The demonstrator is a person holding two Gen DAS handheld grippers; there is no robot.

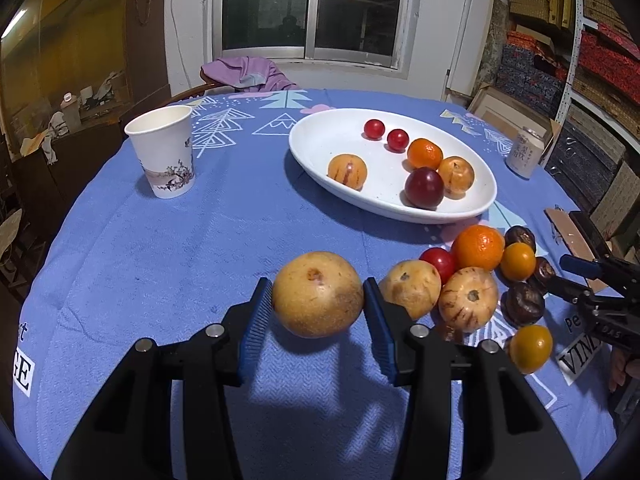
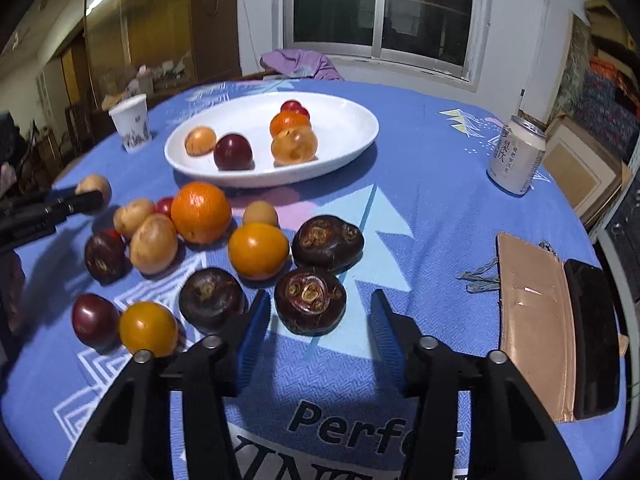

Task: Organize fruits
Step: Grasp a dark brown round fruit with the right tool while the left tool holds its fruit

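My left gripper (image 1: 316, 282) is shut on a tan round fruit (image 1: 318, 294), held just above the blue tablecloth with its shadow beneath. The white oval plate (image 1: 332, 136) beyond it holds several fruits: two small red ones, oranges and a dark plum. In the right wrist view, my right gripper (image 2: 320, 296) stands open around a dark brown water chestnut (image 2: 310, 300) that lies on the cloth. The left pad is close to it and a gap shows at the right pad. Several loose fruits (image 2: 200, 212) lie left of it, between the grippers.
A paper cup (image 1: 164, 152) stands at the table's left, a drink can (image 2: 516, 156) at the right. A tan wallet (image 2: 536, 320) and a black phone (image 2: 592, 340) lie near the right edge. A chair with purple cloth (image 1: 248, 72) stands behind the table.
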